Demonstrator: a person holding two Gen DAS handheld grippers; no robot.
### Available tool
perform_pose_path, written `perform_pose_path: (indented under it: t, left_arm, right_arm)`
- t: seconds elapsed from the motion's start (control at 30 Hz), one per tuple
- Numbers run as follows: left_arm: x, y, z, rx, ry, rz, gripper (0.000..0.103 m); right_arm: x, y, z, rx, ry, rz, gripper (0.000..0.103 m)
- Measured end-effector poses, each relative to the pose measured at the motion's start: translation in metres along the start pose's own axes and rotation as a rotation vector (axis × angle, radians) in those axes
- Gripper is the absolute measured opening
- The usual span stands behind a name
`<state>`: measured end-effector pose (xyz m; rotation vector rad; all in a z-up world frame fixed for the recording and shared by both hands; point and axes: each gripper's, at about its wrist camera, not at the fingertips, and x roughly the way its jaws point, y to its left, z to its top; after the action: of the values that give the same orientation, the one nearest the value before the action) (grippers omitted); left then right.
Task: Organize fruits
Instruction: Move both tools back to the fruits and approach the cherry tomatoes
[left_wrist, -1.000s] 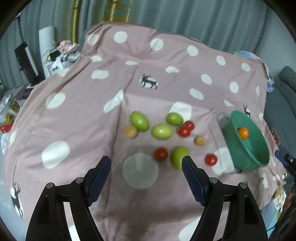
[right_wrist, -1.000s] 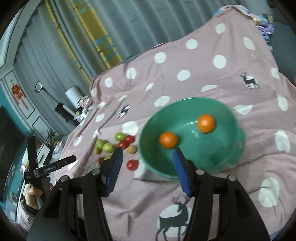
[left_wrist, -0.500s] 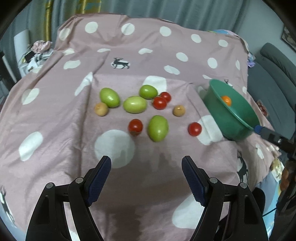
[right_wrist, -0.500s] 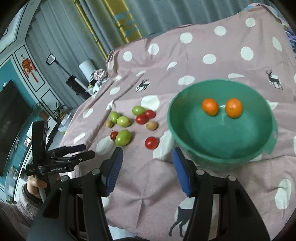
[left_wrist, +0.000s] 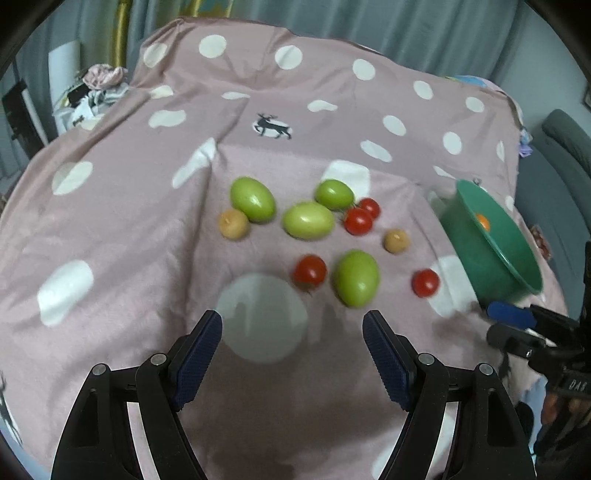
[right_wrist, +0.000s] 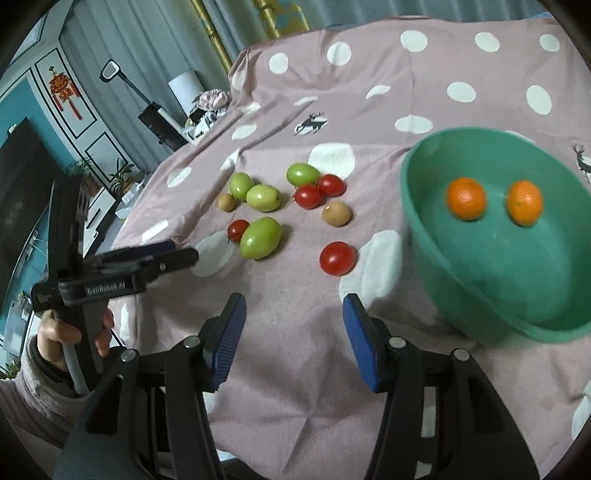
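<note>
You are early in the sorting: two oranges (right_wrist: 465, 198) lie in the green bowl (right_wrist: 436, 251) at the right, while four green fruits, four red tomatoes (right_wrist: 337, 258) and two small brown fruits are loose on the pink spotted cloth (right_wrist: 295, 332) to its left. Compared with a second ago, both views have swung down toward the fruit. Your left gripper (left_wrist: 291, 338) stands spread and empty near the loose fruit, and your right gripper (right_wrist: 291, 325) has just been narrowing with nothing between its jaws.
</note>
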<state>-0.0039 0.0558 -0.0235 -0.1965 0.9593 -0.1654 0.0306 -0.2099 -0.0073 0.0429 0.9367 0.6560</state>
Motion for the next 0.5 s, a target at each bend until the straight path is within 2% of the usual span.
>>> perform_pose_path:
  t: [0.2,0.3,0.5]
  left_arm:
    - [0.025,-0.008,0.014,0.061,0.037,0.054,0.078]
    - [0.036,-0.010,0.018,0.087,0.057,0.073,0.074]
    - [0.051,-0.009,0.021,0.119,0.086,0.065,0.074]
  right_arm:
    - [0.024,0.003,0.012,-0.033,0.022,-0.067,0.049]
    - [0.038,0.006,0.020,-0.063,0.048,-0.125,0.047]
    - [0.060,0.003,0.027,-0.096,0.088,-0.181,0.044]
